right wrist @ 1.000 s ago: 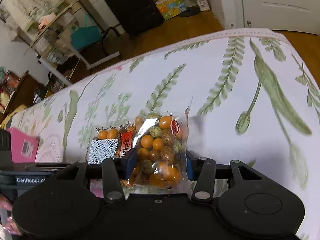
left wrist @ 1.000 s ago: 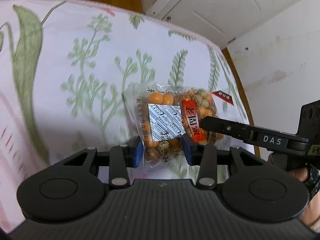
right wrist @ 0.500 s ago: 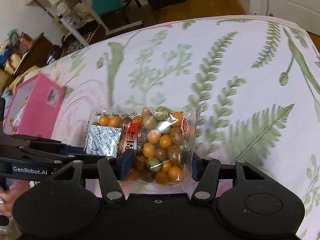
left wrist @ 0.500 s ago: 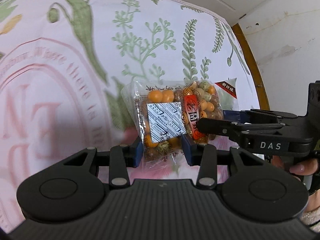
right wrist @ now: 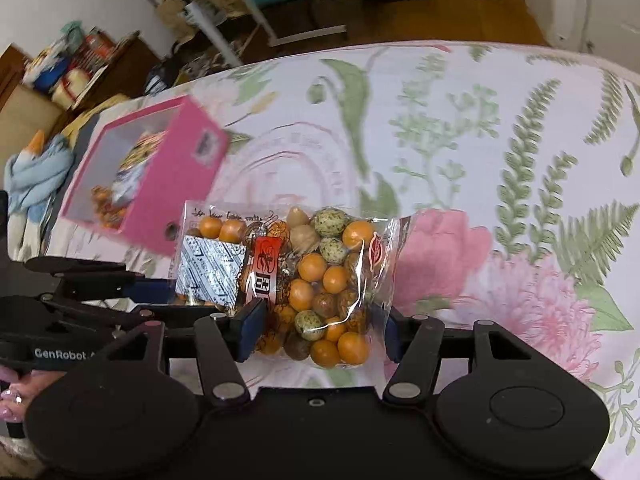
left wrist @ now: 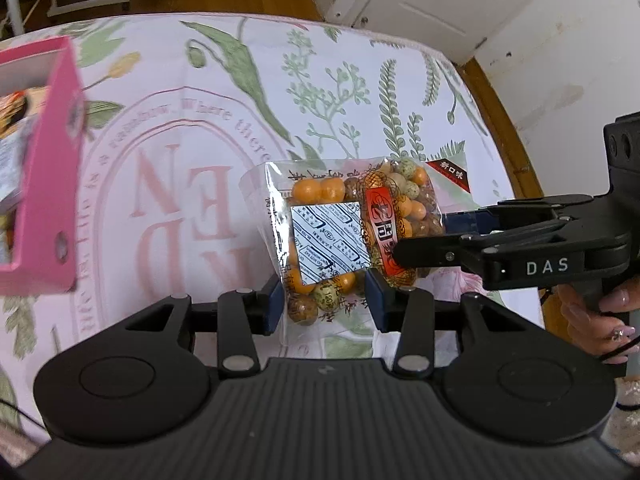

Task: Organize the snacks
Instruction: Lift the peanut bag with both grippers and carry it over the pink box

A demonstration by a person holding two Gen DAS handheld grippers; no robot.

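Observation:
One clear snack bag (left wrist: 320, 240) of orange and speckled coated nuts, with a white label and a red band, hangs above the flowered tablecloth (left wrist: 168, 128), gripped from both sides. My left gripper (left wrist: 324, 304) is shut on its lower left part. My right gripper (right wrist: 320, 332) has the bag's (right wrist: 320, 280) right half between its pads; its jaws are opening while the pads still touch the bag. In the left wrist view the right gripper (left wrist: 428, 238) reaches in from the right. The left gripper (right wrist: 168, 298) enters the right wrist view from the left.
An open pink box (right wrist: 160, 184) holding other snack packs stands on the cloth to the left, also at the left edge as the pink box (left wrist: 48, 200). A hand (left wrist: 592, 320) grips the right tool. Shelves and clutter lie beyond the table's far edge.
Both grippers carried the bag up and leftward across the cloth, and the pink box has come into view. The right jaws stand wider on the bag than before.

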